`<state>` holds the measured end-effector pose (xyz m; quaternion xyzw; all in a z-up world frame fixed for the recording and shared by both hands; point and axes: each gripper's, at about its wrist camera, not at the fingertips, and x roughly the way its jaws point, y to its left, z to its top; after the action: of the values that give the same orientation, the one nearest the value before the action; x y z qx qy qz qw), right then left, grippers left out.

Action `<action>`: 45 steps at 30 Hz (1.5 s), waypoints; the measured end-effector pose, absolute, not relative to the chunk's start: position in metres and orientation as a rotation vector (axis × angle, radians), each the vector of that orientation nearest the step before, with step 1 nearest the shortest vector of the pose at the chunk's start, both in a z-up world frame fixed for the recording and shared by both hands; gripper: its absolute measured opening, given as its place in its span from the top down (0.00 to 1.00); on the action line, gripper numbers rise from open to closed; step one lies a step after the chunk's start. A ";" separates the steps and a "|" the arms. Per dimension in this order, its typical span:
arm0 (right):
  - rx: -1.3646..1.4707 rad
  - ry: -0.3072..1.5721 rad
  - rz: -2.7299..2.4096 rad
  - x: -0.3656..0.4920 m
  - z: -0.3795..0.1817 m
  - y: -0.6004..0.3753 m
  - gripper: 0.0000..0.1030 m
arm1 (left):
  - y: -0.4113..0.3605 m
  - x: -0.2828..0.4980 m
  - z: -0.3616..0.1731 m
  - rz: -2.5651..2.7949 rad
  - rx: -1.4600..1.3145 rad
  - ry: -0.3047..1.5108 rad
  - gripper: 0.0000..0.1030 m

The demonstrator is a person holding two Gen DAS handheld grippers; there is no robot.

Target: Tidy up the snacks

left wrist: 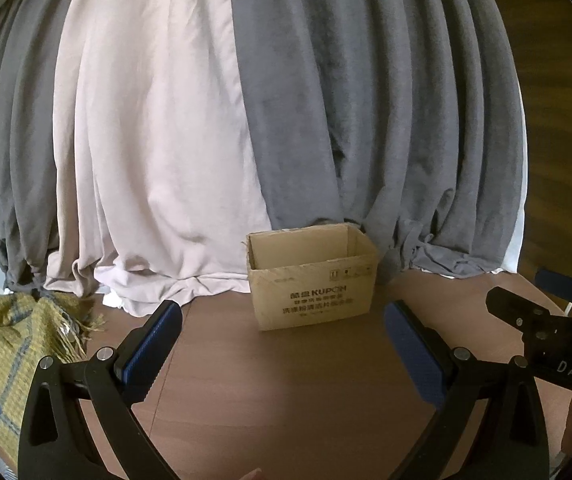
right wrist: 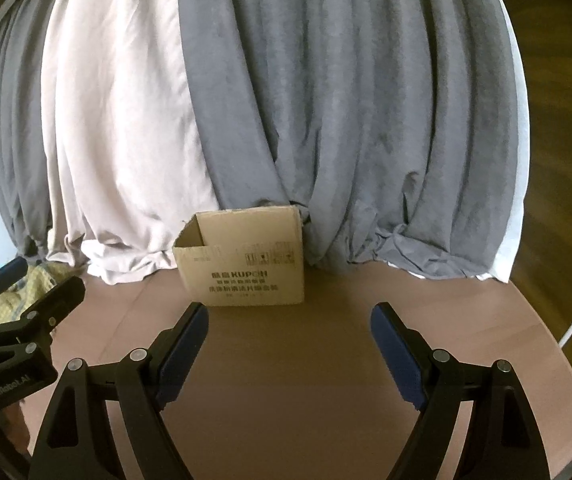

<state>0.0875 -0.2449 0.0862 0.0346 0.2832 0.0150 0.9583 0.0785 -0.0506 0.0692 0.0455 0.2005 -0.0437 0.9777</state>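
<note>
The cardboard box point(left wrist: 312, 278) stood open-topped on the brown surface point(left wrist: 270, 380) against the curtains point(left wrist: 326, 100), at twelve o'clock from the left gripper point(left wrist: 282, 328) and eleven o'clock from the right gripper point(right wrist: 290, 332). Its long axis ran crosswise. Both sets of fingers were spread and empty, about equally near; no snacks showed.

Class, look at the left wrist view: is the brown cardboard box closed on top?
No, the brown cardboard box stands open-topped, its inner walls showing.
</note>
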 end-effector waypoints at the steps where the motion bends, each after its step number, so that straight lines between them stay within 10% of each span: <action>1: 0.073 0.574 0.028 0.085 0.086 -0.246 0.18 | -0.051 0.077 0.069 -0.092 0.092 0.403 0.00; 45: 0.055 0.554 0.012 0.054 0.096 -0.246 0.18 | -0.063 0.053 0.077 -0.109 0.082 0.389 0.00</action>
<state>0.0544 -0.2460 0.0956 0.0273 0.2732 0.0060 0.9615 0.0529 -0.0631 0.0770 0.0407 0.1933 -0.0541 0.9788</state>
